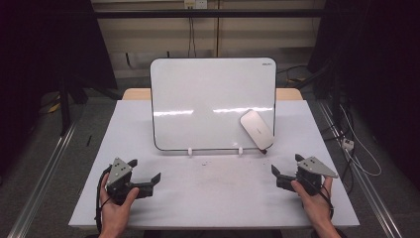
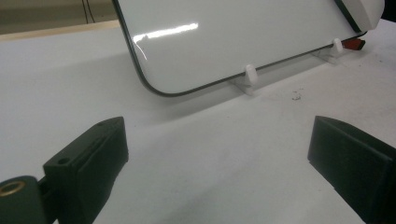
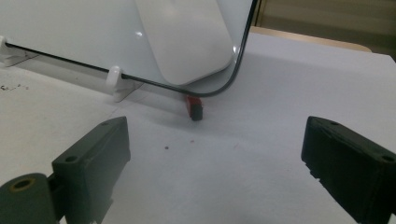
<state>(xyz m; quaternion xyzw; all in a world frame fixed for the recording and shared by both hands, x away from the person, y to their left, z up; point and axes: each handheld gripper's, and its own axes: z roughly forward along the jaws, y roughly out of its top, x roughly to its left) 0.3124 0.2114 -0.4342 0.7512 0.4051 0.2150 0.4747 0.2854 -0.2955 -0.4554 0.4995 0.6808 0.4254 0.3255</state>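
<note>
High view: a whiteboard [image 1: 208,101] leans upright on two small white feet on the bench [image 1: 213,193], an eraser [image 1: 256,129] clinging near its lower right corner. The right hand-held gripper [image 1: 285,168] and left hand-held gripper [image 1: 146,171] rest apart from it, jaws spread and empty. A careless grab at the eraser might push the board off its feet.

White whiteboard [image 1: 198,99], black-edged; red marker [image 3: 193,107].
</note>
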